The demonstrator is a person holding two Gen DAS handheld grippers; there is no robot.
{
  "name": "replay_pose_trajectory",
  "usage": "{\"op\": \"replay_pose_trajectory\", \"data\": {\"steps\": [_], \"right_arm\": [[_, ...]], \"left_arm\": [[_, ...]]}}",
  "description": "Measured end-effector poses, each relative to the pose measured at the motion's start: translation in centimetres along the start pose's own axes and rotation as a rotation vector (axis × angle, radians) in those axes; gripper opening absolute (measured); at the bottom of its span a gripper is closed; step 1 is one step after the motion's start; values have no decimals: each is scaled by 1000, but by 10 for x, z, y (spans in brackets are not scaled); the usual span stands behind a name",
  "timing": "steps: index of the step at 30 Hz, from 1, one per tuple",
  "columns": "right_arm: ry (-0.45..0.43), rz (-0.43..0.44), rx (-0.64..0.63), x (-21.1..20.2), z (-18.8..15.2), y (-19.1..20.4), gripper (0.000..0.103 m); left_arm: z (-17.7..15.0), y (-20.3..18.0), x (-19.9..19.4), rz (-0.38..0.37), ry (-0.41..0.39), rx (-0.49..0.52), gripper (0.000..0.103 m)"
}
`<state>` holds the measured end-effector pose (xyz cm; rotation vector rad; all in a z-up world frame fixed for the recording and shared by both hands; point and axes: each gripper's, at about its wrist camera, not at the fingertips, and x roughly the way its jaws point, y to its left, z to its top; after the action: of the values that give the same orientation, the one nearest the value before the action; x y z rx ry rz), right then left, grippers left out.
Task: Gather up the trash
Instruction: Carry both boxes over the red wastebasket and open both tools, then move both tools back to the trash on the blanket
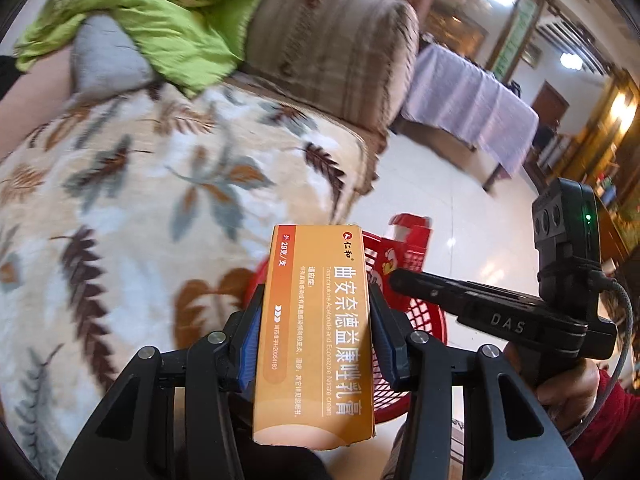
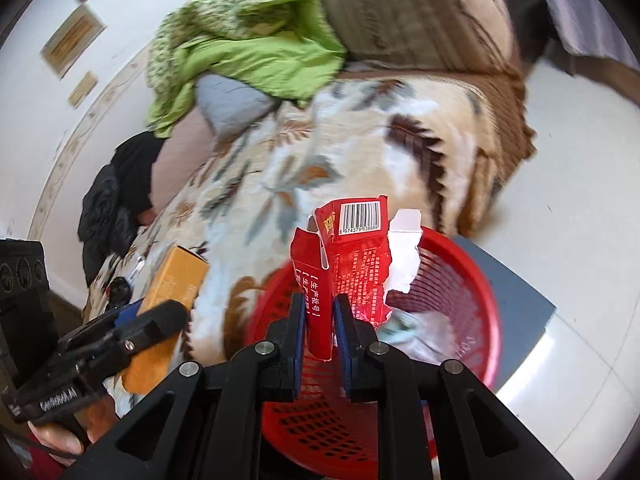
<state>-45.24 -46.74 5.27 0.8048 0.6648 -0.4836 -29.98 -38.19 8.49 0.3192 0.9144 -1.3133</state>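
Black linkage of my right gripper [image 2: 317,320] sits closest; its blue pads bracket a torn red cardboard carton [image 2: 344,256], but a gap shows on one side, so the jaws look slack, not clamping. Red plastic mesh basket [image 2: 460,280] lies directly below it, w/ crumpled scraps inside, beside the leaf-print fleece blanket [image 2: 360,152]. Left gripper [image 1: 316,320] clamps an orange cardboard ointment box [image 1: 316,320], off the rim. Best: drop red first, then bring orange fully over the opening b4 loosening.
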Motion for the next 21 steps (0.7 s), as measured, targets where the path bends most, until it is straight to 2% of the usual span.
{"op": "replay_pose_trajectory", "data": {"steps": [1, 3, 4, 10, 13, 21], "right_arm": [[4, -6, 7, 0, -1, -5, 25], [7, -17, 21, 0, -1, -11, 37], [4, -18, 21, -1, -1, -13, 39], [-10, 7, 22, -2, 2, -9, 40], [-15, 37, 6, -1, 4, 4, 40], [25, 97, -155, 23, 1, 76, 40]], "left_arm": [[0, -4, 7, -6, 19, 4, 47], [-1, -9, 13, -9, 35, 7, 54], [-2, -10, 13, -8, 34, 3, 56], [-2, -1, -4, 39, -9, -15, 58], [-6, 11, -22, 94, -46, -14, 62], [-26, 70, -73, 206, -112, -126, 62]]}}
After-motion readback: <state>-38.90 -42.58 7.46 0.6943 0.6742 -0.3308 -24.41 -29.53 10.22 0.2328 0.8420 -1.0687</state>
